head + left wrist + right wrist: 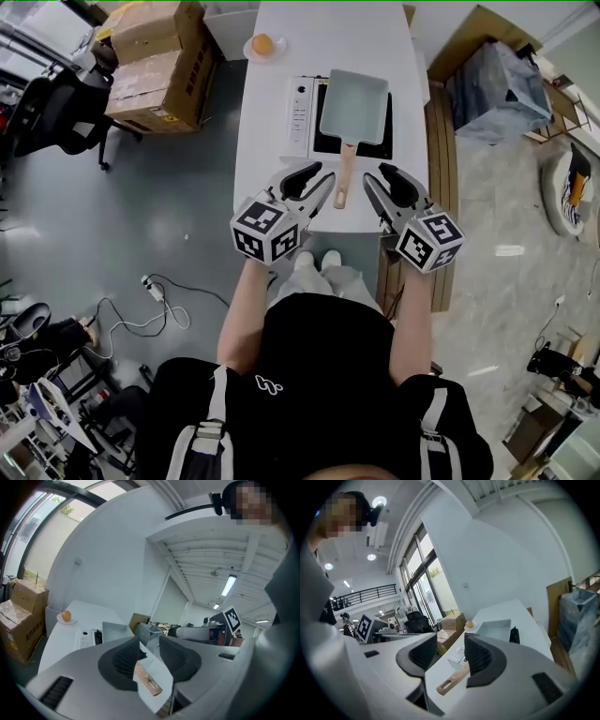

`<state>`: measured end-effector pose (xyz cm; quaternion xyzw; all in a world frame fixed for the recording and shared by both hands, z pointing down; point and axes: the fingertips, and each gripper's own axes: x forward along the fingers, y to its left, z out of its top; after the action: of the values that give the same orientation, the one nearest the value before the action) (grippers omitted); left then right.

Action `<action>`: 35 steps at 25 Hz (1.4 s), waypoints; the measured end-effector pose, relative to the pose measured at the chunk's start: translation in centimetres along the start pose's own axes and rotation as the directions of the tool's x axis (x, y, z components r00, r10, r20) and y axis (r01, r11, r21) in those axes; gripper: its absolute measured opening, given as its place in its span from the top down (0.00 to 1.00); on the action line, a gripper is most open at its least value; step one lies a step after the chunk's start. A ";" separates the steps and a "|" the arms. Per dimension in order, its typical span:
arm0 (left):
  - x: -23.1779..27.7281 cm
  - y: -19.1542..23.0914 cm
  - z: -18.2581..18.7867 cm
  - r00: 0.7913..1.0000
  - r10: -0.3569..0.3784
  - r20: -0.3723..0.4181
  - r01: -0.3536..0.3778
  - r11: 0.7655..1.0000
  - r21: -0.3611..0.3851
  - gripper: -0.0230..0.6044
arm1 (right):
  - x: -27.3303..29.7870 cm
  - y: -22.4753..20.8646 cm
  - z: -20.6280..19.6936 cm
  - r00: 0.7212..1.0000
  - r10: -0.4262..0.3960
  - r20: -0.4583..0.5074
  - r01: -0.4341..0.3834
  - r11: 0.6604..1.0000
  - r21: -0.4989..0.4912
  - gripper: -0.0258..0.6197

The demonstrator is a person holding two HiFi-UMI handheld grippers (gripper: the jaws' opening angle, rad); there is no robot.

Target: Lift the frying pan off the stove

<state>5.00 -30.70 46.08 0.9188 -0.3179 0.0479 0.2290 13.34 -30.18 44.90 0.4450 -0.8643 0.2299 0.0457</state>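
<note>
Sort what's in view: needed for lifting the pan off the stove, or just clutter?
Job:
frying pan, its wooden handle, stove, left gripper and right gripper, both open, flanking the handle.

Clutter:
orange on a plate, cardboard boxes, office chair, loose cable.

A rectangular, pale grey-blue frying pan [354, 105] with shallow straight walls sat flat and empty on a stove [301, 114]. The stove had a black cooking surface and a white control strip along its left side, and rested on a white table [272, 173]. The pan's light wooden handle [345, 174], with a slot near its end, reached past the stove's near edge over the tabletop.
</note>
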 end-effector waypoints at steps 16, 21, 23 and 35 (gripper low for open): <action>3.6 2.1 -9.0 0.951 -0.196 -0.239 0.117 0.944 -0.309 0.61 | 4.3 -3.5 -7.4 0.981 0.138 -0.136 -0.087 0.942 0.325 0.60; 4.3 2.1 -10.8 0.925 -0.262 -0.276 0.145 0.913 -0.381 0.55 | 5.8 -4.1 -9.5 0.970 0.175 -0.166 -0.094 0.909 0.407 0.59; 4.5 2.3 -11.3 0.924 -0.255 -0.284 0.134 0.913 -0.385 0.55 | 6.3 -4.0 -10.1 0.968 0.198 -0.156 -0.108 0.886 0.450 0.59; 6.6 0.5 -12.8 0.886 -0.369 -0.281 0.220 0.867 -0.447 0.63 | 8.5 -3.9 -11.4 0.950 0.278 -0.144 -0.152 0.813 0.562 0.67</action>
<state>10.64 -28.97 59.16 0.8655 -0.1275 0.1114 0.4715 9.85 -33.49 58.89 0.3101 -0.7976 0.5172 -0.0140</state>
